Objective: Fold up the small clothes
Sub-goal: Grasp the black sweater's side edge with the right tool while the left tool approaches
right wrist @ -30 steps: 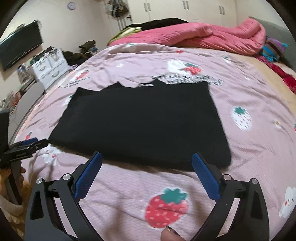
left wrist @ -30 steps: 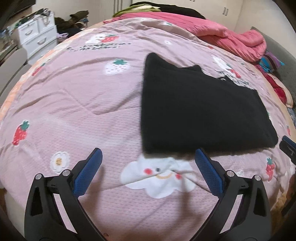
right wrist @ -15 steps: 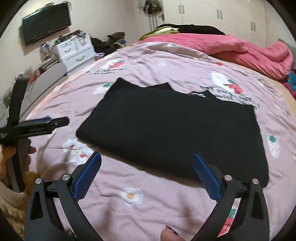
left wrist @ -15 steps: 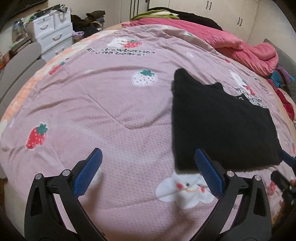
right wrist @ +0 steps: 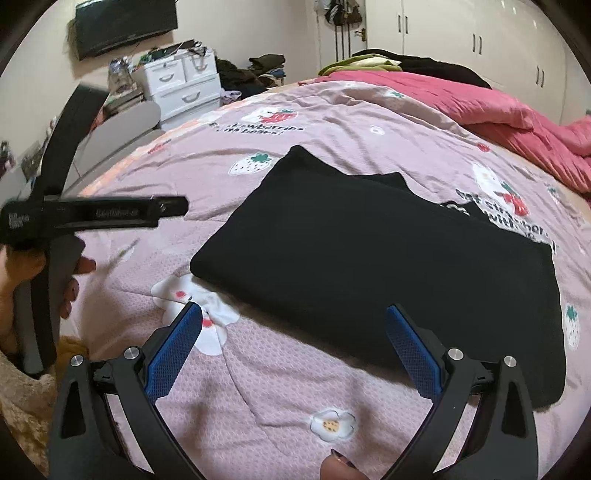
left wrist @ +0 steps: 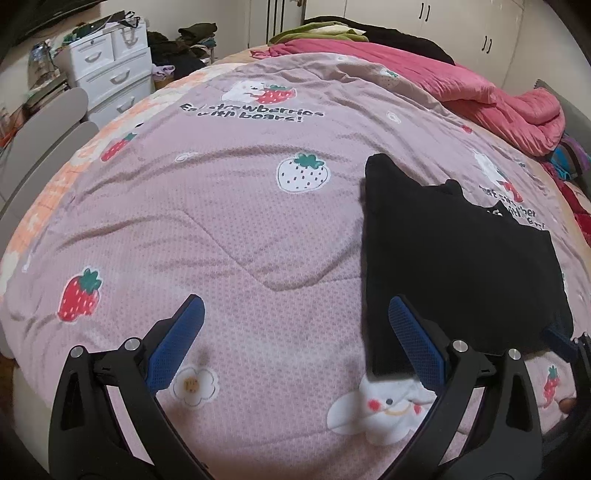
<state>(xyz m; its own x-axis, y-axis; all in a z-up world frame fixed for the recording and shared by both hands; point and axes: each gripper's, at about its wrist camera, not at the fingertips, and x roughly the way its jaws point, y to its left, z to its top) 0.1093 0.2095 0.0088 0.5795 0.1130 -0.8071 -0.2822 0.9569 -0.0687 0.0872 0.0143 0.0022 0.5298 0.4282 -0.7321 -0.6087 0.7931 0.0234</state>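
Two hand-held grippers are seen spread wide and empty above a pink quilted bedspread printed with strawberries, flowers and bears [left wrist: 229, 229]. In the left wrist view, the left gripper [left wrist: 295, 332] is held over bare bedspread, its blue-padded fingers [left wrist: 177, 339] well apart and nothing between them. A white flower print [left wrist: 194, 384] lies just inside its left finger, and a red strawberry print [left wrist: 79, 295] further off to its left. Ahead of its right finger, a black folded garment of soft knit fabric [left wrist: 461, 266] is laid flat on the bedspread, its near left corner just behind that finger's tip. Beyond the garment, a rumpled pink-red duvet [left wrist: 491, 92] is heaped at the far side of the bed, and a white plastic drawer unit [left wrist: 110, 77] stands far off to the left.

In the right wrist view, the left gripper [right wrist: 162, 208] is seen side-on at the left edge, held by a hand [right wrist: 22, 269] and clear of the garment [right wrist: 388, 258]. The right gripper [right wrist: 293, 343] is held open near the garment's front edge, with its right finger [right wrist: 413, 354] over the black fabric and its left finger over a white bear print [right wrist: 195, 302]. No cloth is gripped. A wall-mounted black television [right wrist: 125, 22] is visible far ahead to the left.
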